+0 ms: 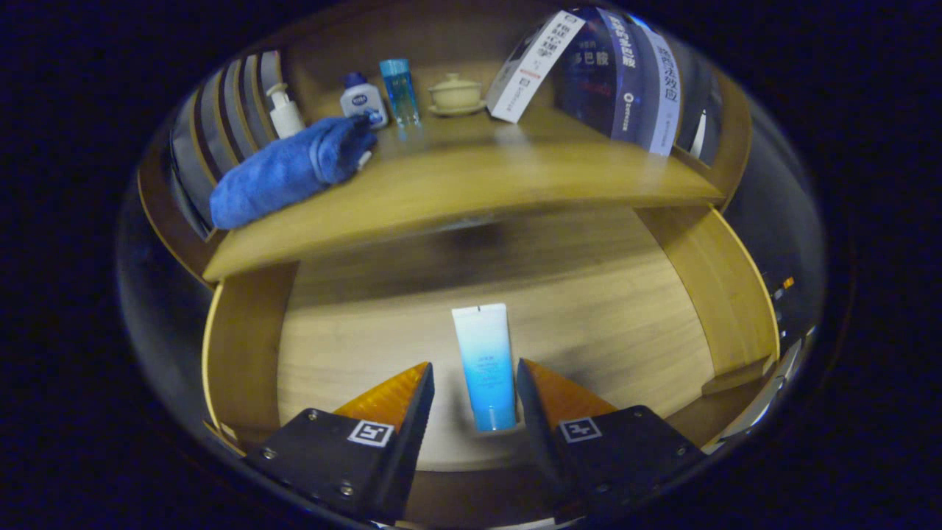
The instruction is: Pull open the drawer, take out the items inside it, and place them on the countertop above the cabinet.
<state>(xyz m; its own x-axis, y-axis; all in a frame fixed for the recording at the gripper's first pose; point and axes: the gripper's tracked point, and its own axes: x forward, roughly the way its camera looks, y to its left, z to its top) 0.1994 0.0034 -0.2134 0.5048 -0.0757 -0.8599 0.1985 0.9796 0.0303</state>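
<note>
I see my claw (475, 383) released, its fingers straddling the smooth blue-white tube (485, 366) lying mid-floor in the open wooden drawer (243, 346), untouched.

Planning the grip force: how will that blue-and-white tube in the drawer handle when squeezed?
The tube lies flat between the open claw fingers, untouched. Its glossy skin probably slips; a soft body would likely dent. Its flat shape should not roll on the drawer floor.

Gripper (475, 383) parted astride the blue-white tube (486, 364) lying in the open drawer (243, 346); rolled towel (291, 169) on countertop (471, 184).
</note>
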